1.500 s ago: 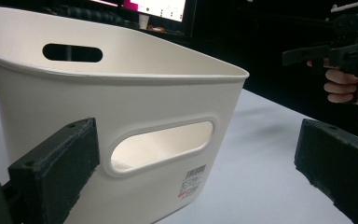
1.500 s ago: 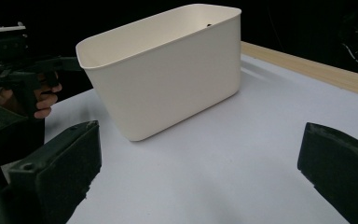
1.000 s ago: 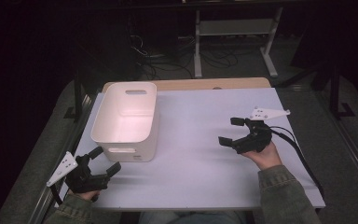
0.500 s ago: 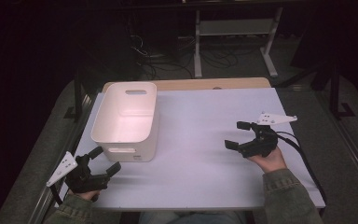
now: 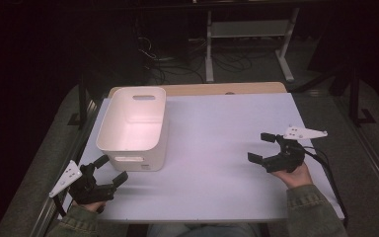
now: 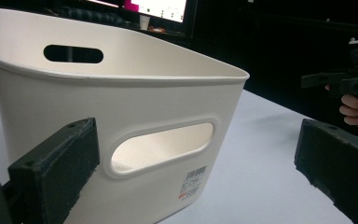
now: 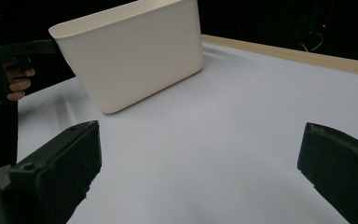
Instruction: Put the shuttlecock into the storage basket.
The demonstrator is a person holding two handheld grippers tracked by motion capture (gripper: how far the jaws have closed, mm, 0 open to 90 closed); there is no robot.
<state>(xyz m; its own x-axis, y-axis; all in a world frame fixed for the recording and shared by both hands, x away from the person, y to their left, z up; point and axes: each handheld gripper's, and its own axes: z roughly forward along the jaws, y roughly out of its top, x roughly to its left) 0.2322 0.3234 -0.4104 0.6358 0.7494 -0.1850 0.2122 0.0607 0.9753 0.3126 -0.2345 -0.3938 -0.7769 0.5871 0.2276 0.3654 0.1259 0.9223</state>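
Left fingers: the fingers [image 6: 56, 172] of the left gripper [image 5: 109, 170] stand wide apart with nothing between them; one pad lies in front of the white bin's near wall, not touching it as far as the left gripper view shows.
Right fingers: the fingers [image 7: 60, 168] of the right gripper [image 5: 262, 147] are spread wide and grip nothing; bare bench shows between them.
Left gripper: it sits just beside the near end of the white bin [image 5: 134, 129], at the bench's near left corner, pointing toward the bin's near handle slot [image 6: 161, 148].
Right gripper: it hovers well apart from the bin, off to the bin's right, pointing across the bench toward it.
White bin: it stands upright and empty on the left part of the bench, long side running away from the person, with a small barcode label [image 6: 193, 179] low on its near wall.
Bench: its white top [image 5: 217, 148] carries the bin; a wooden edge [image 5: 237, 88] runs beyond the bin's far end.
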